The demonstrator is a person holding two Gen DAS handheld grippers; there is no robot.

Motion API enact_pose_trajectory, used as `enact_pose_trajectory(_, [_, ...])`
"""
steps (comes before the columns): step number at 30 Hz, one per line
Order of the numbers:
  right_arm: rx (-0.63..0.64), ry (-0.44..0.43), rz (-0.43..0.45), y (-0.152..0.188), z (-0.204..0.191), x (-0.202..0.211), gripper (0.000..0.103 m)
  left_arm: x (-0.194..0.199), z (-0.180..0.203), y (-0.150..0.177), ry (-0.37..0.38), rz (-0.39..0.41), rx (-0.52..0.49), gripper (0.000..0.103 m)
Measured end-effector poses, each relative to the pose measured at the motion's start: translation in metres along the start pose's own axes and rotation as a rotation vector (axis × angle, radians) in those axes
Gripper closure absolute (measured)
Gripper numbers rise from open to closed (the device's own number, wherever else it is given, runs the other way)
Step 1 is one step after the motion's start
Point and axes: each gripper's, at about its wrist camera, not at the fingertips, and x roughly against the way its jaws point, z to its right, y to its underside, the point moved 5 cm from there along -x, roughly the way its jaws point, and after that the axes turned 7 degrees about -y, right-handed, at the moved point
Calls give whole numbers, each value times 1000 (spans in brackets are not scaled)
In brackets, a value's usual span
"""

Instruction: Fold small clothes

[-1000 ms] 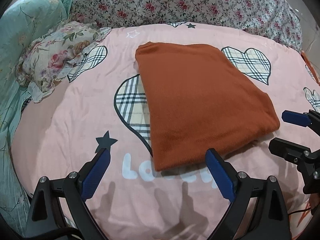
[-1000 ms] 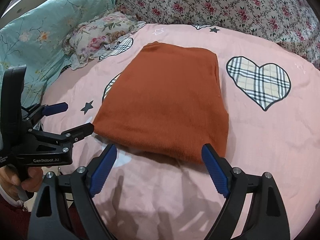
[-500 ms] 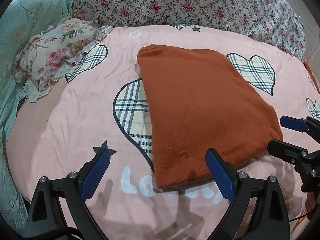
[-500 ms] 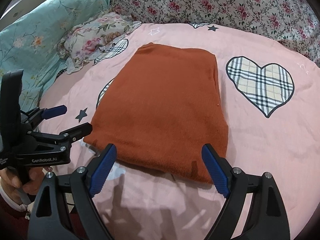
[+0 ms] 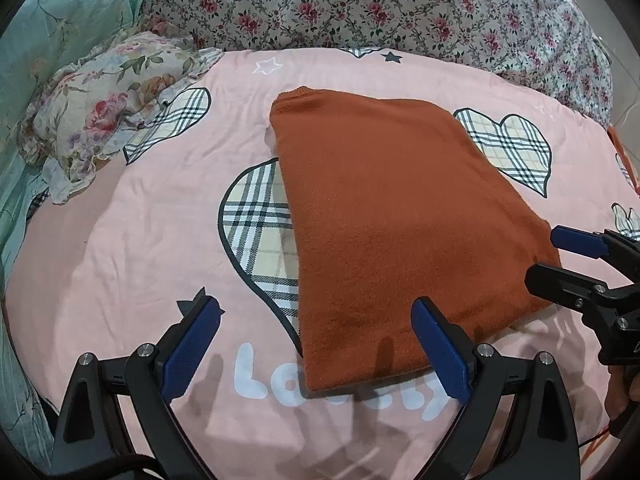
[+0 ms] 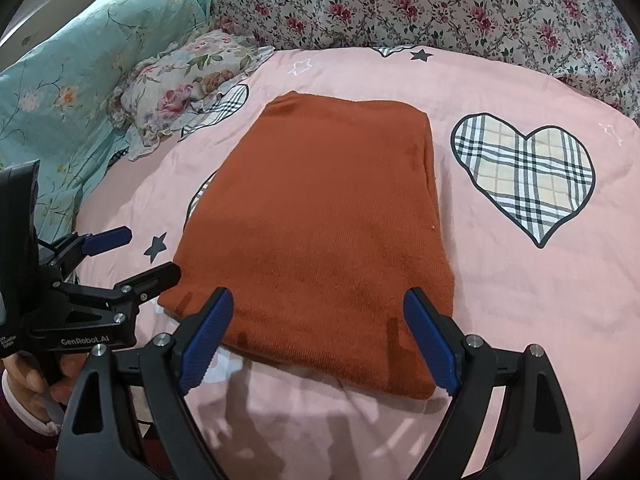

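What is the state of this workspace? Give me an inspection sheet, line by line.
Surface: pink bedsheet printed with plaid hearts, stars and white lettering.
Job's things: rust-orange garment lies folded flat on the sheet.
Clutter: nothing seen.
Grippers: left gripper and right gripper both open, empty, at the garment's near edge.
Cables: thin orange cable at the lower right.
Surroundings: floral pillow, teal quilt, rose-print quilt.

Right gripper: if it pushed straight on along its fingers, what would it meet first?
Probably the near edge of the folded rust-orange garment; the right gripper is open, its fingers straddling that edge. Height above the bedsheet is unclear.
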Motion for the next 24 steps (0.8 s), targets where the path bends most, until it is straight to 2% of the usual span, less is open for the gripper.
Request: enact_pose_trajectory(24, [0,-7,-6,-1,4,-4,16,0,2,-2,7,6,-2,5])
